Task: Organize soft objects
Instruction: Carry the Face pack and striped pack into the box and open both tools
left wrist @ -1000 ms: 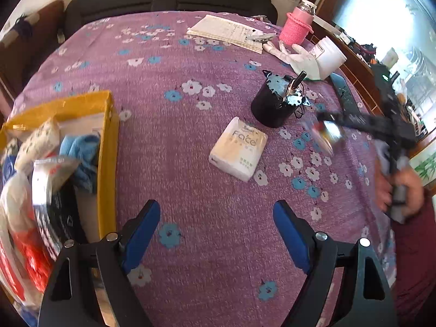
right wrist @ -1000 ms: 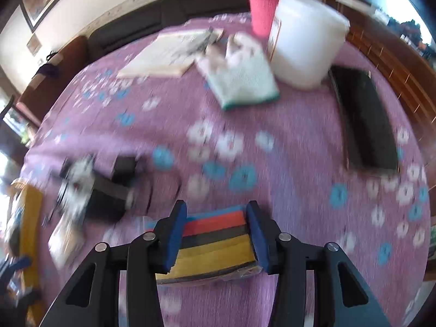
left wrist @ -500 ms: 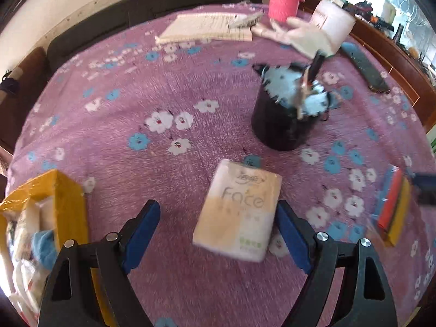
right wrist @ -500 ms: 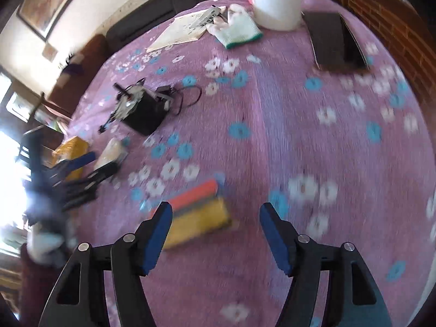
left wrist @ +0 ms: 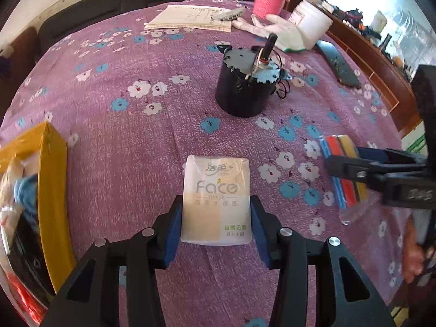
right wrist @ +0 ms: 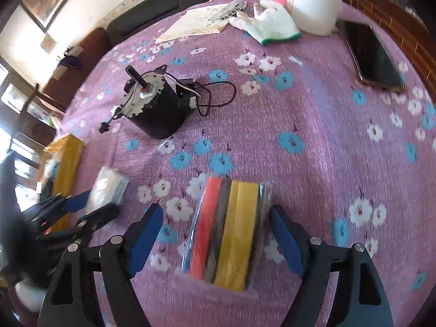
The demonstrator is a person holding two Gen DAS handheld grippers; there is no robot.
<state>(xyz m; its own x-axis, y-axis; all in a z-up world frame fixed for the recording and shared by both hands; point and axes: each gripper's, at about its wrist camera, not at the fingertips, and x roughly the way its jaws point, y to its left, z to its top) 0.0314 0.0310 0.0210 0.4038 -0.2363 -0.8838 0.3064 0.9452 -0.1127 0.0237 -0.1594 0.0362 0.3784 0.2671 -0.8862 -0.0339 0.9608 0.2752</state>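
A white "Face" tissue pack (left wrist: 216, 199) lies on the purple flowered cloth between the blue pads of my left gripper (left wrist: 215, 203). Its jaws are closing and the pads touch the pack's two long sides. A wrapped stack of red, grey and yellow sponges (right wrist: 231, 229) lies flat between the fingers of my right gripper (right wrist: 215, 212), whose jaws are opening; the left pad stands well clear of it. The left wrist view shows the sponges (left wrist: 338, 147) at the right. A yellow box (left wrist: 51, 169) holding soft items stands at the left edge.
A black motor (left wrist: 245, 87) with loose wires stands mid-table. Behind it lie a white glove (left wrist: 283, 32), a white tub (left wrist: 313, 24), a pink cup (left wrist: 268, 0) and a notebook (left wrist: 190, 19). A dark phone (right wrist: 373, 57) lies far right. A person's hand (left wrist: 414, 261) holds the right gripper.
My left gripper came forward over the tissue pack and narrowed onto it. My right gripper set the sponge stack down on the cloth, let it go and widened.
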